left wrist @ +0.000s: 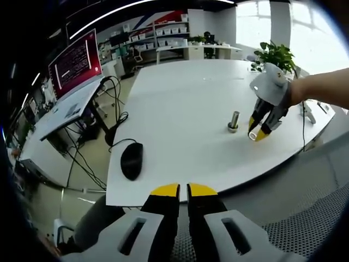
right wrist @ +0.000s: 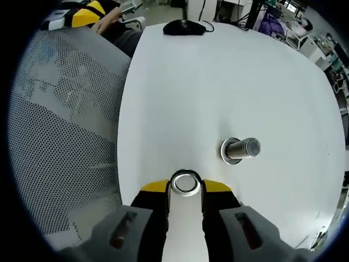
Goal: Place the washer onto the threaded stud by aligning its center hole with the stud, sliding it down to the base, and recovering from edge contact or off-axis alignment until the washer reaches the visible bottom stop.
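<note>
A short metal threaded stud (right wrist: 240, 149) stands upright on its round base on the white table (right wrist: 218, 82). My right gripper (right wrist: 186, 187) is shut on a metal washer (right wrist: 173, 183), held flat between the yellow fingertips, just left of and nearer than the stud. The washer is apart from the stud and off its axis. In the left gripper view, the right gripper (left wrist: 257, 132), held by a person's arm, hovers just right of the stud (left wrist: 233, 121). My left gripper (left wrist: 183, 189) sits shut and empty off the table's near edge.
A black mouse (left wrist: 132, 160) with its cable lies near the table's left corner. A potted plant (left wrist: 275, 54) stands at the far right edge. A grey mesh chair (right wrist: 71, 109) is beside the table. A red-lit monitor (left wrist: 74, 61) stands on a neighbouring desk.
</note>
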The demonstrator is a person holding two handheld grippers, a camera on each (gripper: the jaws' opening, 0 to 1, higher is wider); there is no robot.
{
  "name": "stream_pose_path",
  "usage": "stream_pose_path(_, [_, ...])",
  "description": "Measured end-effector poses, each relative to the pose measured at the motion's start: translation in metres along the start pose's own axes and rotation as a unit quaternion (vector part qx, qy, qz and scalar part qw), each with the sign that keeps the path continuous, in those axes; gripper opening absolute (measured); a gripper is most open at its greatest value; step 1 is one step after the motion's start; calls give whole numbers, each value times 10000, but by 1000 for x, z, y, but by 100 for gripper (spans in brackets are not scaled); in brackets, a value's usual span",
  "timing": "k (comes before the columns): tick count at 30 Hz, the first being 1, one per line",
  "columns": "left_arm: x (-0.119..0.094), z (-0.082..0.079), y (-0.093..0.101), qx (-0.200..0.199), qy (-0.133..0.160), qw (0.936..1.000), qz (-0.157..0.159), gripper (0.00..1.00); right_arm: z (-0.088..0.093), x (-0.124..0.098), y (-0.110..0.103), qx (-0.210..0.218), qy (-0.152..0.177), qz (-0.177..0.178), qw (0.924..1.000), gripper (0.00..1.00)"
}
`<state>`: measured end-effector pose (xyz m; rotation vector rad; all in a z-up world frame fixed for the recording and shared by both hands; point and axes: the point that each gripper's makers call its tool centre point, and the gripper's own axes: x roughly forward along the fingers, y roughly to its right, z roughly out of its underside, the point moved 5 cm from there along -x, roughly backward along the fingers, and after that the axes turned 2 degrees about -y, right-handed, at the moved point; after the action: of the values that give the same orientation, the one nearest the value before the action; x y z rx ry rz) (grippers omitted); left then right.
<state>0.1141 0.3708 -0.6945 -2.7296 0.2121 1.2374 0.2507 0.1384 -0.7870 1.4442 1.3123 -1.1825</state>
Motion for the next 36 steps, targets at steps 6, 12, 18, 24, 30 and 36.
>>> stream_pose_path(6, [0,0,0,17,-11,10000,7,2,-6,-14,4,73,48,127,9999,23])
stream_pose_path(12, [1,0,0,22,-1,10000,17,2,-12,-25,7,102,180,197,9996,23])
stream_pose_path(18, [1,0,0,19,8,10000,19,2,-15,-30,10,101,211,260,9994,23])
stream_pose_path(24, [0,0,1,11,13,10000,15,2,-21,-37,17,119,274,355,9989,23])
stream_pose_path(30, [0,0,1,-2,22,10000,10,2,-27,-43,27,146,326,481,9982,23])
stream_pose_path(36, [0,0,0,-15,21,10000,1,2,-32,-47,33,183,386,593,9973,23])
